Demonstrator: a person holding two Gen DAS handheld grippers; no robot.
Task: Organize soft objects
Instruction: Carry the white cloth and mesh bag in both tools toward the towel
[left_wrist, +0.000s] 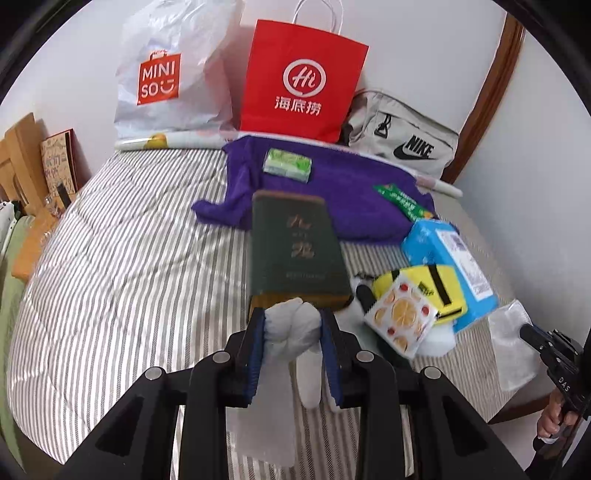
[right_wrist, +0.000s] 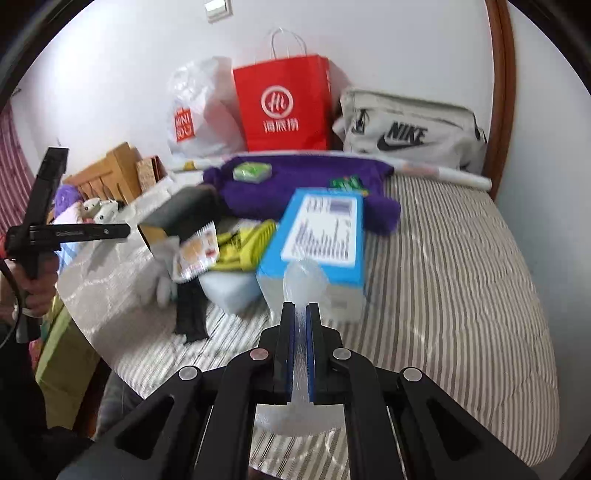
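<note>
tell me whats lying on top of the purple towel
On the purple towel: a green tissue pack, a green packet. The dark green book hides its near edge.

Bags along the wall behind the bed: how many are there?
3, in a row against the wall: a white plastic bag on the left, a red paper bag in the middle, a grey sports bag on the right. More could be hidden behind them.

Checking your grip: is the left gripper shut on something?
Shut: the left gripper pinches a bunched white cloth between its fingers.
</note>
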